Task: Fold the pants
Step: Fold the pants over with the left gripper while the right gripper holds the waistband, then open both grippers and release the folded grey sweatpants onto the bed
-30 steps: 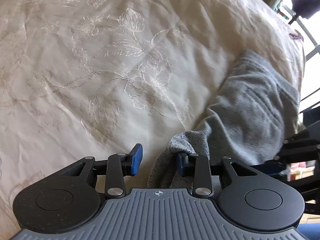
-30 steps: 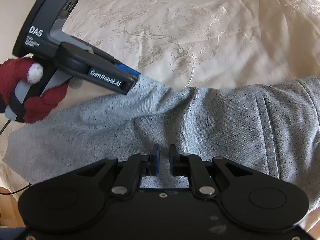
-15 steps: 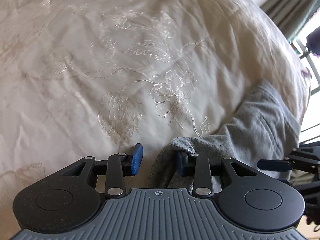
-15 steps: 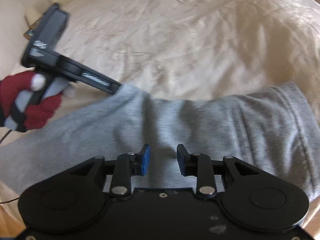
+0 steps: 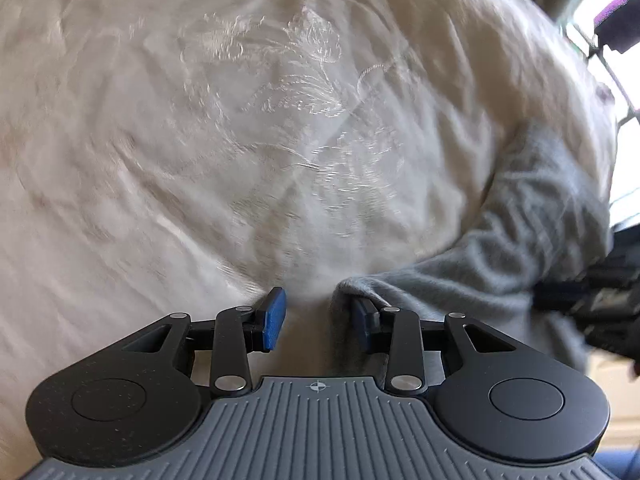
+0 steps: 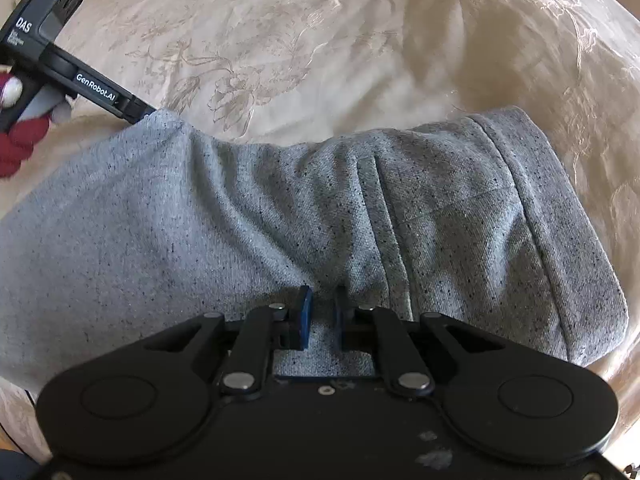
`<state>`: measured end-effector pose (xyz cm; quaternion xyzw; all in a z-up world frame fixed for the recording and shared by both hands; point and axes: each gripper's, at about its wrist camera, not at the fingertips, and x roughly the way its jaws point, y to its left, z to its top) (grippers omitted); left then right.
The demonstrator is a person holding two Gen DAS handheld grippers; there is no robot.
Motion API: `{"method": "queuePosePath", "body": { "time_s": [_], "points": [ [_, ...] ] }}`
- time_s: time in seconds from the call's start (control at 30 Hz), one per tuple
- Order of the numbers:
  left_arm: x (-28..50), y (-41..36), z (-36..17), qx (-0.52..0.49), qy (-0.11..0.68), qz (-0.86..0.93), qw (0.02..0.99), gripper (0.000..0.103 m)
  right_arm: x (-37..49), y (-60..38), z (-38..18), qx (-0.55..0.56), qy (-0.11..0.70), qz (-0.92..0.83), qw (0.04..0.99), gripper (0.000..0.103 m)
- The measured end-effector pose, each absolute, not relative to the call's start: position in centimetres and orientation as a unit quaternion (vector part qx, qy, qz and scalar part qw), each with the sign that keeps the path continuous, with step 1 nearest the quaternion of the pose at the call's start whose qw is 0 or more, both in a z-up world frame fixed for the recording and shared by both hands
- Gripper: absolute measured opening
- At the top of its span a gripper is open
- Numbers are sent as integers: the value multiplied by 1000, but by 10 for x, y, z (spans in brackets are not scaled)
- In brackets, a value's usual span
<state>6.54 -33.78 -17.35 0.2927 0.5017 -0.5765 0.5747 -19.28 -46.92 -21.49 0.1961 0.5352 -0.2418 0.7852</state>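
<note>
left gripper (image 5: 316, 326) agape, pants (image 6: 280, 208) draping finger | right gripper (image 6: 320, 318) seemingly pinching pants | bedspread (image 6: 320, 40) beneath

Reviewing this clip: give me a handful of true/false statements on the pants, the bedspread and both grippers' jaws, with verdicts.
1. The pants are grey. True.
2. The right gripper has its jaws spread wide with nothing between them. False: they stand close together with grey fabric pinched between them.
3. The pants lie on a cream embroidered bedspread. True.
4. The left gripper is shut tight on the cloth. False: its jaws stand apart, with fabric draped over one finger only.
5. The pants are neatly folded into a small square. False: they lie stretched out and wrinkled.
</note>
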Motion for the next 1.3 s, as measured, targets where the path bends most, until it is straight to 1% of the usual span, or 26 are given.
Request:
{"method": "queuePosePath", "body": {
  "time_s": [0.1,0.23,0.33,0.43,0.53,0.63,0.7,0.77,0.87,0.93,1.03,1.07,1.1,1.13,1.17,1.23,1.3],
  "points": [
    [78,-338,-168,333,464,-544,615,34,-193,-471,-217,201,535,-247,783,5],
    [102,-328,-143,317,447,-502,669,34,-192,-469,-219,201,535,-248,782,4],
    [92,-307,-106,255,421,-501,711,34,-190,-467,-219,201,535,-251,781,4],
    [66,-280,-87,180,433,-516,717,34,-189,-467,-219,201,535,-253,780,4],
    [29,-261,-99,153,466,-511,705,34,-189,-469,-220,201,536,-253,780,4],
    [10,-239,-134,164,511,-467,703,34,-188,-470,-219,199,538,-251,780,4],
    [8,-223,-160,176,539,-402,719,34,-187,-471,-219,197,539,-250,780,4],
    [17,-200,-175,140,555,-362,736,35,-186,-471,-219,197,540,-250,779,4],
    [35,-183,-166,84,557,-316,763,34,-185,-471,-218,193,542,-248,779,4],
    [42,-175,-151,80,529,-292,793,34,-185,-472,-217,193,542,-248,779,4],
    [48,-164,-137,81,515,-273,808,34,-186,-472,-214,197,541,-254,777,5],
    [46,-159,-132,79,512,-277,809,34,-184,-469,-210,187,541,-256,779,8],
    [39,-158,-128,85,506,-283,810,34,-182,-464,-204,168,537,-257,786,16],
    [31,-153,-126,96,500,-290,810,34,-180,-458,-196,145,528,-258,796,34],
    [23,-150,-124,109,495,-300,809,34,-179,-453,-189,136,516,-249,808,42],
    [6,-146,-124,131,495,-320,797,35,-176,-444,-178,138,494,-217,830,43],
    [-12,-141,-132,158,506,-325,783,35,-172,-435,-179,137,499,-186,835,48]
  ]
}}
